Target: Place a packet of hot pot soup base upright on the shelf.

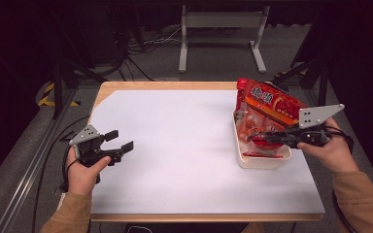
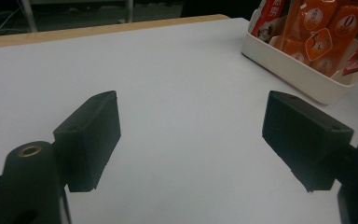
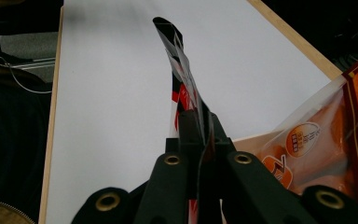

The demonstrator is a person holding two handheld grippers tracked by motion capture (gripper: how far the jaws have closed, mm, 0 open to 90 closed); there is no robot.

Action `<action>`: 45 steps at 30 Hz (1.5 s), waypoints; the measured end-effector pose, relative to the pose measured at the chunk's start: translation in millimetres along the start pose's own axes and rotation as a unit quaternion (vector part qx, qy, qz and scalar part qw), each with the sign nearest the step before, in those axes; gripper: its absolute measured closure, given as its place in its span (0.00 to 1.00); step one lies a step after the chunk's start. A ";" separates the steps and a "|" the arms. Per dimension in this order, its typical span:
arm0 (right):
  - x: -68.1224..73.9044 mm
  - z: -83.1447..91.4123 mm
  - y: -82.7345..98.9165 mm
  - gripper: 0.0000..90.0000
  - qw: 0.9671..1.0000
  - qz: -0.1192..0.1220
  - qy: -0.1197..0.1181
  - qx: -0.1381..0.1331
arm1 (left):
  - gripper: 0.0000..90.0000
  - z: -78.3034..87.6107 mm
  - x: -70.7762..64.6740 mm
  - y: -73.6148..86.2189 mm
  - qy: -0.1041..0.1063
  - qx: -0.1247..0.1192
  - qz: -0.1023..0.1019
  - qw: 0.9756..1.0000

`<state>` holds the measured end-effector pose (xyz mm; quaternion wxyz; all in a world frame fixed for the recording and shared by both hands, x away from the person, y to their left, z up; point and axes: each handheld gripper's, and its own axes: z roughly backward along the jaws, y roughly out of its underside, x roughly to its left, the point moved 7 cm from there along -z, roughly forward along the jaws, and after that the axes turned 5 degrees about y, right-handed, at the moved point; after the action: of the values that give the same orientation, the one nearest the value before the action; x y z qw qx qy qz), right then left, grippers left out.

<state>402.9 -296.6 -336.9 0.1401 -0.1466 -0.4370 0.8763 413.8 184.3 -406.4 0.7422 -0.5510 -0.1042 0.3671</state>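
In the high view your right gripper (image 1: 267, 137) is at the right of the frame, over the white tray (image 1: 264, 161), and its jaws are closed on the edge of the red snack bag (image 1: 267, 104). The bag stands in the tray at the right side of the white table (image 1: 175, 145). Its long axis goes from the lower right to the upper left of the frame, and its top end leans toward the far edge of the table. In the right gripper view you see the pinched bag edge (image 3: 182, 79) rising thin and straight up from between the jaws to the upper middle of the frame. Your left gripper (image 1: 117, 141) is at the lower left of the high view, well apart from the tray. Its jaws stand wide open and hold nothing, above the bare white surface.
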 end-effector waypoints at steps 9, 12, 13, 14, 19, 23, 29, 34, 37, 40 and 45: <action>-1.5 -8.2 11.9 0.98 1.000 -0.013 -0.001 0.014 | 0.22 -0.5 1.1 0.7 0.002 0.000 0.002 1.000; -1.4 -10.0 15.2 0.97 1.000 -0.017 0.000 0.018 | 0.22 -0.7 1.3 1.0 0.003 -0.001 0.005 1.000; -1.0 -10.5 16.7 0.97 1.000 -0.019 0.000 0.022 | 0.22 -0.7 1.3 1.0 0.003 -0.001 0.005 1.000; -1.4 -11.3 18.5 0.96 1.000 -0.018 0.002 0.024 | 0.22 -0.8 1.2 1.2 0.003 -0.001 0.006 1.000; -1.6 -12.9 24.2 0.95 0.999 -0.025 0.004 0.031 | 0.22 -1.0 1.7 1.5 0.003 0.001 0.006 1.000; -1.8 -14.5 30.4 0.95 0.999 -0.028 0.006 0.041 | 0.22 -1.5 1.0 1.6 0.013 0.000 0.010 1.000; -1.5 -16.3 35.2 0.94 0.998 -0.031 0.009 0.051 | 0.22 -0.9 1.4 1.8 0.009 0.001 0.011 1.000; -1.5 -14.0 35.4 0.90 0.998 -0.039 0.009 0.047 | 0.22 -0.9 2.2 2.2 0.008 0.002 0.011 1.000; 0.0 -12.4 34.5 0.82 0.998 -0.045 0.010 0.044 | 0.22 -1.3 2.4 2.7 0.007 0.003 0.013 1.000; 2.3 -11.1 30.5 0.69 0.998 -0.061 0.011 0.029 | 0.21 -1.5 2.9 2.6 0.005 0.003 0.009 1.000; 8.5 -8.8 11.5 0.53 0.997 -0.070 0.026 -0.007 | 0.20 -0.2 1.2 2.6 0.001 0.005 0.006 1.000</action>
<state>397.1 -293.7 -352.4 0.2114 -0.1396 -0.4487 0.8570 413.7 185.3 -409.1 0.7429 -0.5480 -0.0989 0.3715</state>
